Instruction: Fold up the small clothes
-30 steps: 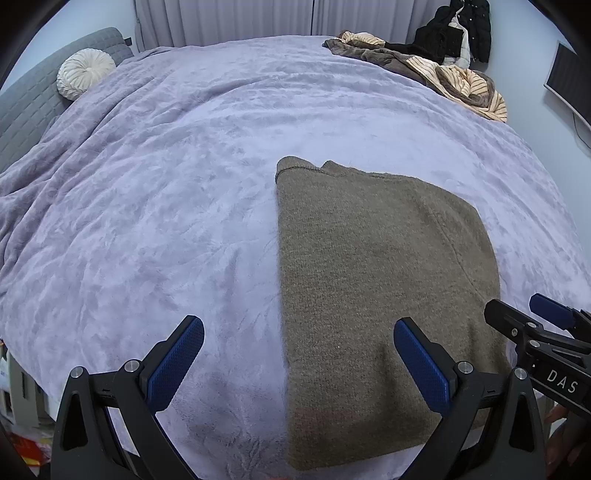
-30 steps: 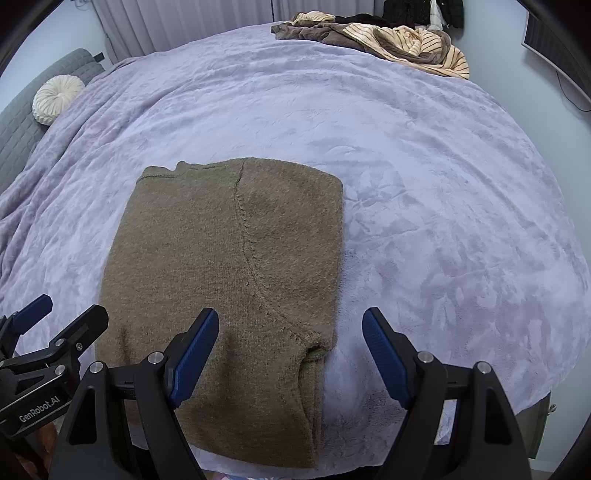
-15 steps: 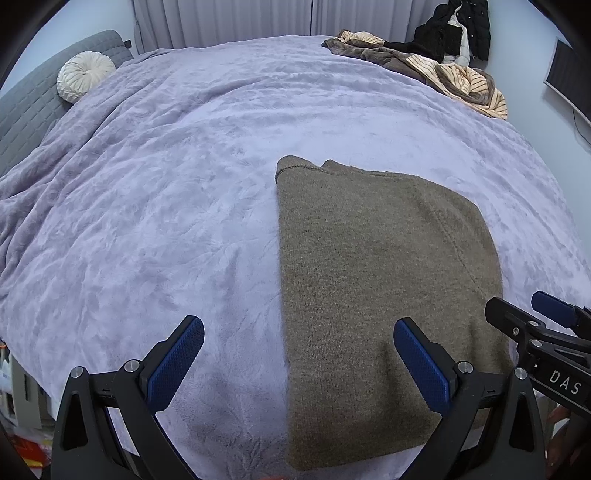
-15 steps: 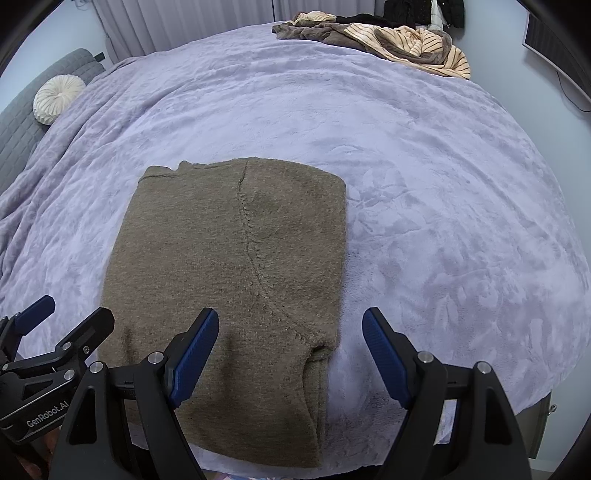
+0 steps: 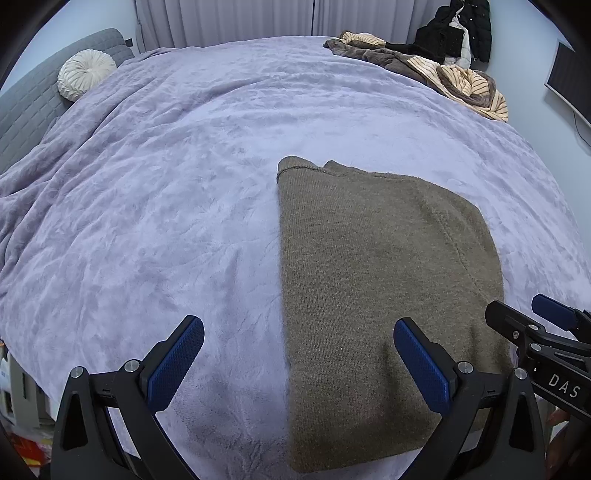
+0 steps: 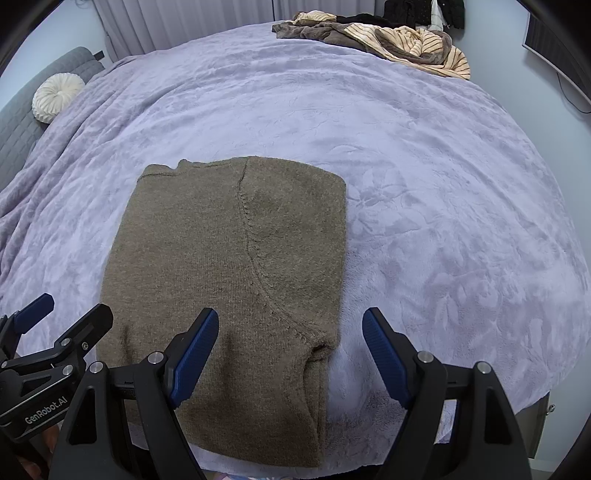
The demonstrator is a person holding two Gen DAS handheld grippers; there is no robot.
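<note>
An olive-brown knit sweater [image 5: 380, 280] lies folded into a flat rectangle on the lilac bed cover [image 5: 166, 206], near the bed's front edge. It also shows in the right wrist view [image 6: 236, 266], with a sleeve seam curving across its top layer. My left gripper [image 5: 295, 362] is open and empty, hovering over the sweater's left edge. My right gripper [image 6: 290, 354] is open and empty above the sweater's near right corner. Each gripper shows at the edge of the other's view.
A heap of brown and striped clothes [image 5: 443, 70] lies at the bed's far right corner, with dark jackets [image 5: 461, 29] hanging behind. A round white cushion [image 5: 86, 74] rests against the grey headboard at far left. The bed's front edge drops off just below the grippers.
Both grippers have stayed open and nearly still. The sweater has shifted very slightly lower in the right wrist view.
</note>
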